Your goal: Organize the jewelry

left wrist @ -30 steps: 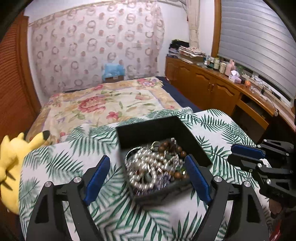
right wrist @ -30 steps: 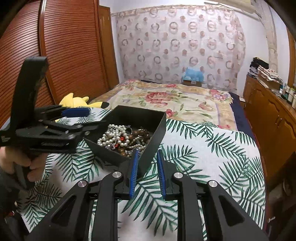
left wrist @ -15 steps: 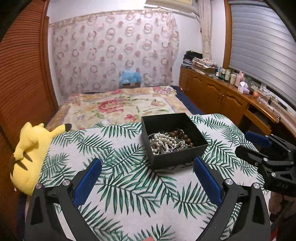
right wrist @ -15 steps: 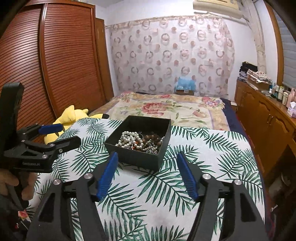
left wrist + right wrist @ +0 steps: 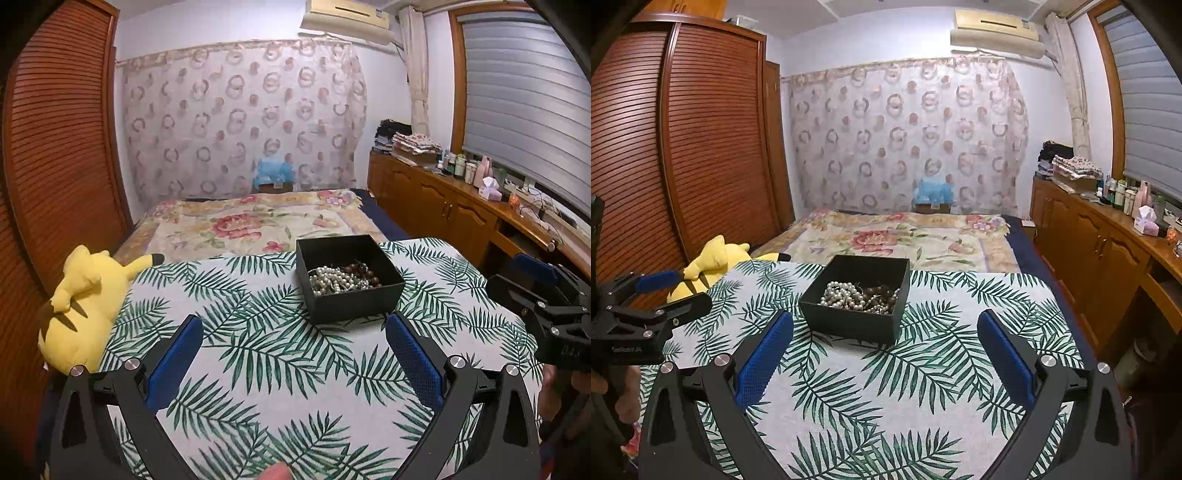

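Jewelry (image 5: 341,277), a tangle of pearl strands with brown beads, sits heaped in the open black box (image 5: 354,302), toward the box's near side; nothing loose shows on the cloth around the box. The box stands on the palm-print worktop (image 5: 258,369), toward its far edge, with the bed (image 5: 258,221) just behind the box and a yellow plush (image 5: 85,295) well left of it at the worktop's edge. Box is roughly square, so no long axis to line up on; walls run slightly skewed to both views. Left tool (image 5: 293,345) sits ahead-left of the box, jaws fully spread, nothing between them. Right tool (image 5: 884,341) faces the box more squarely, the box centred just beyond its tips; its jaws are opening, empty too. Judging by that, the right tool is a little better placed for a straight reach in; both stand clear of the box.
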A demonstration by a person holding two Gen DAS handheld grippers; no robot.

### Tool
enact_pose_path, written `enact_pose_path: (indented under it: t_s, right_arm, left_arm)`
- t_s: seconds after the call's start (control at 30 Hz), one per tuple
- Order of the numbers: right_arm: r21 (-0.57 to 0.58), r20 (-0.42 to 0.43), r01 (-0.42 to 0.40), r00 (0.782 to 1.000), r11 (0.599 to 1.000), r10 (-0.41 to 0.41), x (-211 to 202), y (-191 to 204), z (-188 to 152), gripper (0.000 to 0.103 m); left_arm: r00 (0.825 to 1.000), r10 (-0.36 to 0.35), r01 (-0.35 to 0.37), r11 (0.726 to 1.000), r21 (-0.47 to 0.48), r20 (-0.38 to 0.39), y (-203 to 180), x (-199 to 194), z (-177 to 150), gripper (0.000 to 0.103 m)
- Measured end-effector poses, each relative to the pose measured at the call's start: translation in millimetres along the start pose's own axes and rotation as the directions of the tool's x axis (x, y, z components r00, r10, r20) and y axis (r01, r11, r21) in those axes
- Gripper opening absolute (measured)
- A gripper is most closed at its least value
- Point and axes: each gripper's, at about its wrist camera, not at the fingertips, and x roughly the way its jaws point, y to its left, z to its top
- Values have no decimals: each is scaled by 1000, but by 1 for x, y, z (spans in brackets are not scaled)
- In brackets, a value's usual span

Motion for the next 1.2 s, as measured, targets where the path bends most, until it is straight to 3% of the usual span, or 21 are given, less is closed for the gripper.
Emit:
enact_pose_path:
  t_s: [1.2]
  right_arm:
    - [9, -4, 15, 1000, 1000, -15, -3, 0, -7, 100]
  left_arm:
    - [1000, 9, -9, 1000, -7, 29, 3, -15, 0, 95]
